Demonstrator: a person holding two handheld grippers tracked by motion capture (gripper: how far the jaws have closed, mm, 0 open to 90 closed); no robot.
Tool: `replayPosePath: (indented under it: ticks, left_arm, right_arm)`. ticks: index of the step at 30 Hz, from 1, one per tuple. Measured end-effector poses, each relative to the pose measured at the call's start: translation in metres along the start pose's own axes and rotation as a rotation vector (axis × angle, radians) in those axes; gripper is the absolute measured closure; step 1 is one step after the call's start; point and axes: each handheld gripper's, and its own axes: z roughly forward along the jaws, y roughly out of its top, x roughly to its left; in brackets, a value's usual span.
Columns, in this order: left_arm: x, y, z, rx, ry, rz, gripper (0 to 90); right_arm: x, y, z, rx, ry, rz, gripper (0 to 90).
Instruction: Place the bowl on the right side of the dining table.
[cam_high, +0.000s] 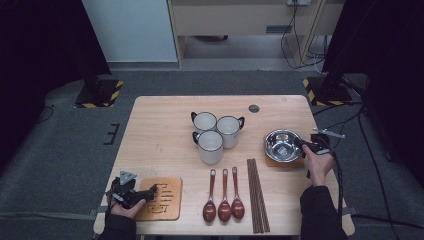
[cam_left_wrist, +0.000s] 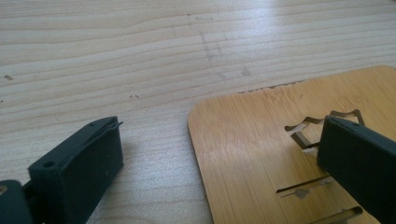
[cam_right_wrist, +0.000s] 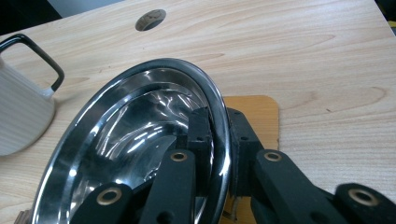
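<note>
A steel bowl (cam_high: 282, 145) sits on a small wooden mat (cam_high: 272, 161) at the table's right. My right gripper (cam_high: 303, 146) is shut on the bowl's right rim. In the right gripper view, one jaw lies inside the bowl (cam_right_wrist: 140, 121) and the other outside, with the gripper (cam_right_wrist: 217, 116) pinching the rim above the mat (cam_right_wrist: 254, 109). At the front left, my left gripper (cam_high: 150, 192) stands open over the left edge of a slotted wooden trivet (cam_high: 162, 200). In the left gripper view the gripper (cam_left_wrist: 219, 126) straddles the corner of the trivet (cam_left_wrist: 243, 154), with nothing pressed between its jaws.
Three white mugs (cam_high: 210, 146) with black handles cluster at the table's centre; one mug (cam_right_wrist: 18, 116) stands just left of the bowl. Three brown spoons (cam_high: 223, 197) and a bundle of chopsticks (cam_high: 257, 195) lie at the front. A round cable hole (cam_high: 254, 108) is at the back.
</note>
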Motion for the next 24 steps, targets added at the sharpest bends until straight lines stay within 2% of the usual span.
replayPosePath:
  ticks: [6,24]
  left_arm:
    - [0.0000,0.0000,0.0000,0.000,0.000,0.000,0.0]
    - [0.0001,0.0002,0.0002,0.000,0.000,0.000,0.0]
  right_arm:
    - [-0.0022,-0.0016,0.0021,0.015,-0.025,-0.010,80.9]
    - [-0.0072,-0.0046,0.0061,0.048,-0.050,-0.029,78.3]
